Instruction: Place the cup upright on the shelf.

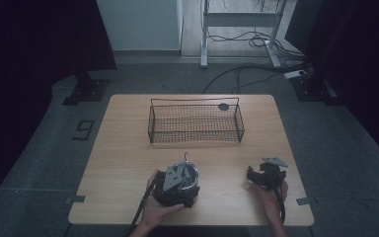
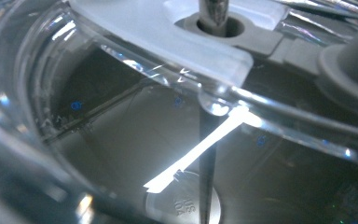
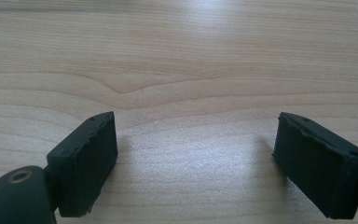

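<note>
Clear plastic container (image 1: pixel 186 178) (one, rigid, probably light and slippery) is sitting near the tabletop's (image 1: pixel 128 148) front edge, against the left tongs (image 1: pixel 177 186), whose grip I cannot tell; its rim looks the surest hold. Right tongs (image 1: pixel 262 176) are gaping empty. Farther off, one wire basket (image 1: pixel 196 121) is waiting.

The counter (image 3: pixel 177 56) is pale, smooth, matt wood with visible grain. The basket (image 1: pixel 196 122) is dark wire mesh. The container (image 2: pixel 121 116) is clear, glossy plastic.
</note>
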`<state>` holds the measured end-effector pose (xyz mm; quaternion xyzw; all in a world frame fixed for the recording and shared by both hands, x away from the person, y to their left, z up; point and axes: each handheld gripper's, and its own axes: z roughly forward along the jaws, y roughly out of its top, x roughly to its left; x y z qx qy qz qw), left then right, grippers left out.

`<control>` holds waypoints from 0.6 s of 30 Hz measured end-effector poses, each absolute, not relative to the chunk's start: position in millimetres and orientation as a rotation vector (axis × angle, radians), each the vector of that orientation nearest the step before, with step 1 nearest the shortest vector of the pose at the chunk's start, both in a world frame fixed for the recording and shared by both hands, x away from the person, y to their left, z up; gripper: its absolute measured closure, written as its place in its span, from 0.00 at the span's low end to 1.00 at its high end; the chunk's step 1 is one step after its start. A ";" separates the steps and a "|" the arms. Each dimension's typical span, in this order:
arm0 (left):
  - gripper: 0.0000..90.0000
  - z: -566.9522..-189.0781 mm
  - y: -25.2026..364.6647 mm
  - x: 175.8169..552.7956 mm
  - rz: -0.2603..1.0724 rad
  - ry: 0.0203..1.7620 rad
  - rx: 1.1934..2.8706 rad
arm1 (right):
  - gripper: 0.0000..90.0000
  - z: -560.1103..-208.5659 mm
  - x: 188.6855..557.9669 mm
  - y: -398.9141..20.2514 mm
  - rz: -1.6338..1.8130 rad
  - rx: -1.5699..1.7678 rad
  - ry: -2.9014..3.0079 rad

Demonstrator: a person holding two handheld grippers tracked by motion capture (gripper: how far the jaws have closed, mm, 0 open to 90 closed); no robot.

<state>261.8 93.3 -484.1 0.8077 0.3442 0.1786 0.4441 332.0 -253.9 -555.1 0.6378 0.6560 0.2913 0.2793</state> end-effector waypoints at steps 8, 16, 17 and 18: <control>0.04 -469.5 107.0 256.9 0.506 0.838 1.936 | 0.15 -555.1 332.0 -253.9 0.782 1.711 1.759; 0.04 -457.3 117.8 252.9 0.515 0.840 1.911 | 0.15 -555.1 332.0 -253.8 0.783 1.711 1.758; 0.04 -456.2 119.0 252.6 0.514 0.839 1.910 | 0.15 -555.1 332.0 -253.8 0.783 1.712 1.759; 0.04 -455.0 120.1 252.4 0.514 0.841 1.909 | 0.15 -555.1 332.0 -253.8 0.783 1.711 1.759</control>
